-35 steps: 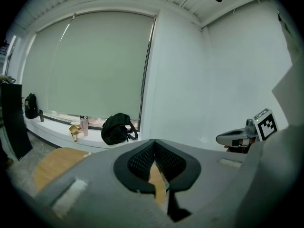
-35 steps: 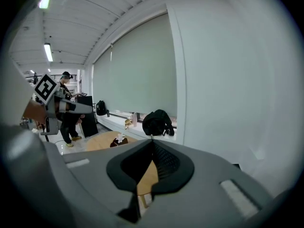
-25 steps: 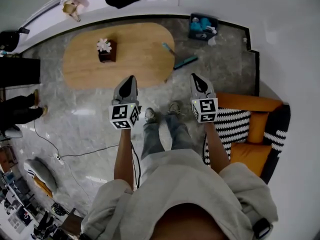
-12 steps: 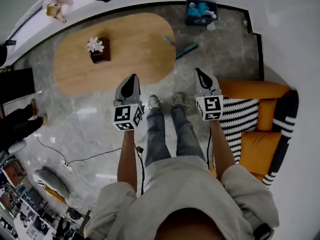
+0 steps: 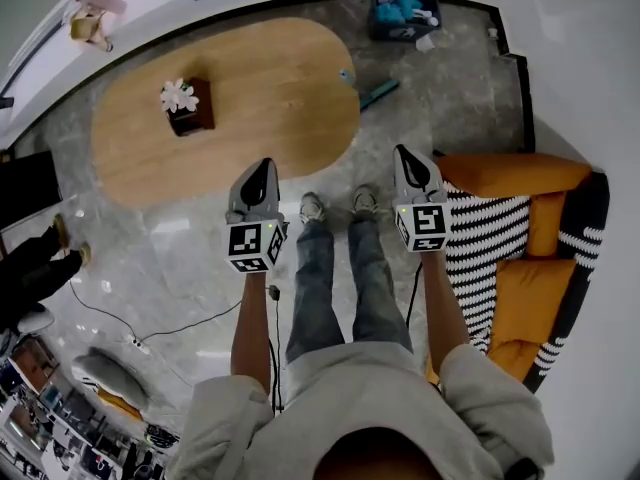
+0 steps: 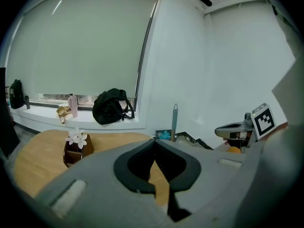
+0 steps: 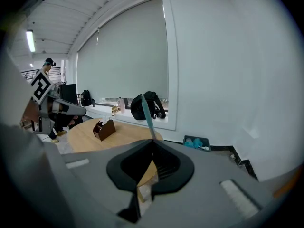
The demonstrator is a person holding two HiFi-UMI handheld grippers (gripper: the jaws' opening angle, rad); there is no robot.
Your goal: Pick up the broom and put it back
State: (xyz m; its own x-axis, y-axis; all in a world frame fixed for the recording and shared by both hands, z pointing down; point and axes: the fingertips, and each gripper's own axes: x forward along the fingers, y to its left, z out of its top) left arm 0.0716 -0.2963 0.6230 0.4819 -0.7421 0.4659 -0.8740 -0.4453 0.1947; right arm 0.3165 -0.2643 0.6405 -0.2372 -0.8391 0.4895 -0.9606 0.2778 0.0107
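The broom (image 5: 373, 94) has a teal handle and leans against the far right end of the oval table; its head rests on the floor. Its handle stands upright beyond my jaws in the left gripper view (image 6: 174, 120) and slants in the right gripper view (image 7: 147, 114). My left gripper (image 5: 262, 164) is held out over the floor by the table's near edge, shut and empty (image 6: 154, 140). My right gripper (image 5: 405, 153) hangs beside the sofa's corner, also shut with nothing in it (image 7: 153, 140). Both are well short of the broom.
An oval wooden table (image 5: 250, 98) carries a brown tissue box (image 5: 185, 105). A blue bin (image 5: 403, 13) stands by the far wall. At the right are an orange sofa (image 5: 510, 173) and a striped cushion (image 5: 480, 248). A cable (image 5: 150, 333) crosses the floor; a black backpack (image 6: 111, 107) sits on the sill.
Both grippers have sunk lower in front of me, still shut. The table and broom have slid slightly up and left in the head view.
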